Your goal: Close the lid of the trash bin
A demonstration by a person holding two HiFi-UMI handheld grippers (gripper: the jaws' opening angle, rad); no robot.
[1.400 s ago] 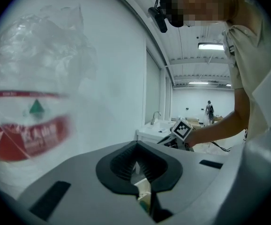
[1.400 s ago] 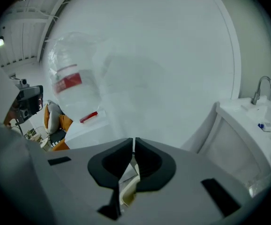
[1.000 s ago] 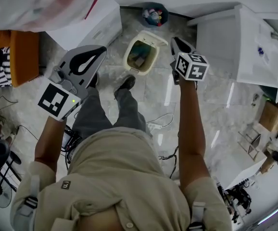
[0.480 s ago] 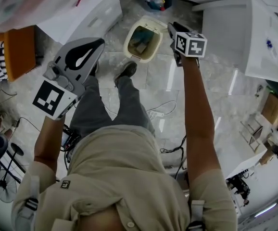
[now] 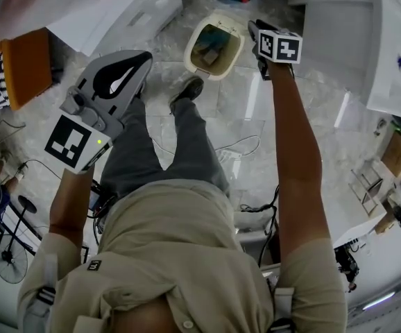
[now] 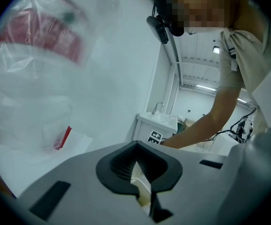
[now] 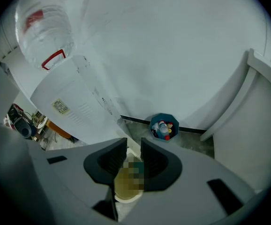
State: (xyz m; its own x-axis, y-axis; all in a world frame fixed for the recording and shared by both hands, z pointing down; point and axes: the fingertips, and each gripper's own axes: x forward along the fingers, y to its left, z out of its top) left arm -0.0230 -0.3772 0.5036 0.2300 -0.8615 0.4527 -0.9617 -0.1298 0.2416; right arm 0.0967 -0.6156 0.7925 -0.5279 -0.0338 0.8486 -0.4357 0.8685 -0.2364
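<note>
Head view shows the trash bin [image 5: 191, 60] standing open on the floor [image 5: 256, 116] just beyond my shoe [image 5: 186, 89], its inside in plain sight. My right gripper [image 5: 254, 26] is close beside its far right rim, and my left gripper [image 5: 143, 58] is held well to the left, nearer me. In the right gripper view my fingers [image 7: 105, 163] stand a narrow gap apart with nothing between them, the bin's mouth showing below through the gap; in the left gripper view my fingers meet at the tips, empty.
</note>
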